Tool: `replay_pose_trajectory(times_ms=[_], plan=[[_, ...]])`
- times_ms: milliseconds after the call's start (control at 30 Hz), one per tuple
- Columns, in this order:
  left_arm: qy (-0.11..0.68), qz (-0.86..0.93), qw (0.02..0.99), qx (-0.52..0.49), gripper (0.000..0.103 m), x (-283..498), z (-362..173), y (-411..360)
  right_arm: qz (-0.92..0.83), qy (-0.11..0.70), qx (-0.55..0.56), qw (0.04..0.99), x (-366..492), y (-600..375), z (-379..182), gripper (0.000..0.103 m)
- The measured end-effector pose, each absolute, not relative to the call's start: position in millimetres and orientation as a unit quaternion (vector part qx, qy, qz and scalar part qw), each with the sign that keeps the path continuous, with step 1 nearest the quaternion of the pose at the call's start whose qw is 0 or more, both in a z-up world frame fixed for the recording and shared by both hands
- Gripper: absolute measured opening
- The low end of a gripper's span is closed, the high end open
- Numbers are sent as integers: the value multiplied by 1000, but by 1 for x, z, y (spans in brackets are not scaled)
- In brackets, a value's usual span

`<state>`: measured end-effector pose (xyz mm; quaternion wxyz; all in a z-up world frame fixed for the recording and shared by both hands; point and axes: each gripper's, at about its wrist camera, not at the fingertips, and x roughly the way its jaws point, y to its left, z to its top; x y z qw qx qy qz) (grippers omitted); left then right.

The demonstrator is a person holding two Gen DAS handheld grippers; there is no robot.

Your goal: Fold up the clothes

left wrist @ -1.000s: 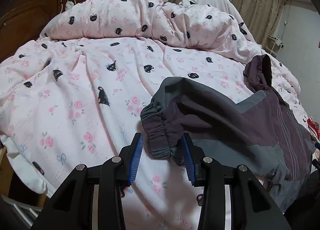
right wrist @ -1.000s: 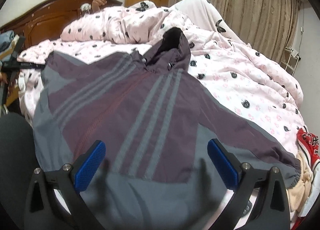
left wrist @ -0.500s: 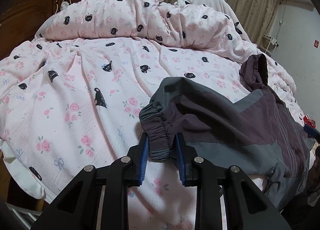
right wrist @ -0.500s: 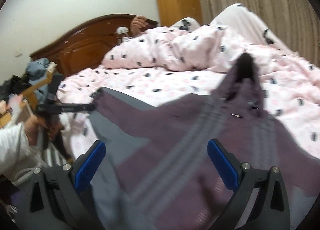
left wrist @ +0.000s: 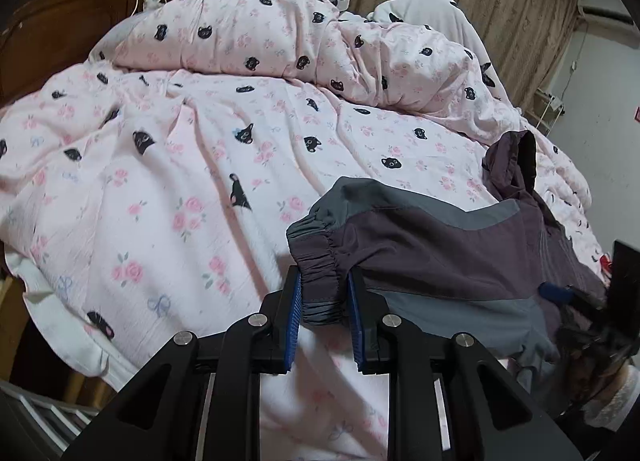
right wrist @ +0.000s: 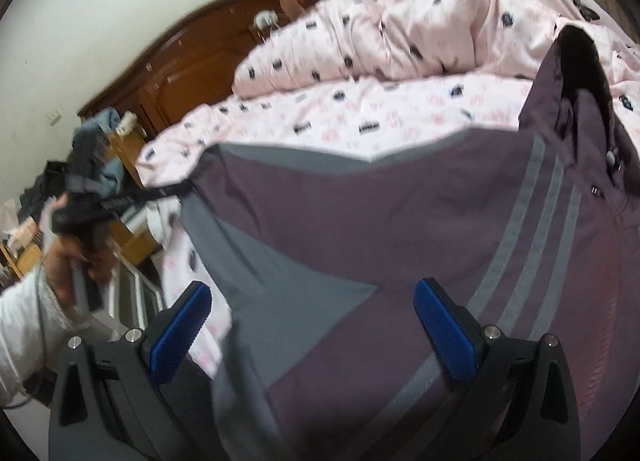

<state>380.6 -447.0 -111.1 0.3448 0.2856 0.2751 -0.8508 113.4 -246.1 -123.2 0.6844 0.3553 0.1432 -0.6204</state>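
A: Start with the big things. Where does everything sit?

B: The bed (left wrist: 168, 165) fills the view, its pink cat-print quilt (left wrist: 280, 33) bunched toward the headboard (right wrist: 180, 73). The jacket (right wrist: 400, 221), purple and grey with pale stripes, lies spread on the near side of the bed, hood (right wrist: 580, 73) pointing toward the quilt.

A: And the sleeve?

B: It reaches off the jacket's left side, and its gathered cuff (left wrist: 320, 261) is lifted just clear of the sheet.

A: What has changed?

B: A second ago the left gripper's (left wrist: 323, 301) blue pads stood either side of the cuff with a gap. Now they are pressed onto it, pinching the elastic. The right gripper (right wrist: 320, 321) has swung from facing the jacket's front toward that left sleeve; its pads remain spread wide, nothing between them, hovering above the grey panel.

A: Meaning for the folding?

B: I'd judge the sleeve is now secured, so it can be carried across the jacket's body. The thin fabric may slip if pulled sharply.
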Motion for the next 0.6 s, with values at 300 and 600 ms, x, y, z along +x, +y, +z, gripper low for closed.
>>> replay_pose_trajectory(times_ms=[300,600], plan=[[366,-833,328,253,46,408,-128,-459,-632,226,321,669,132,-251,-141,103],[437,-826,276,225,46,401,-126,-484,-631,227,322,668,131,-252,-141,103]])
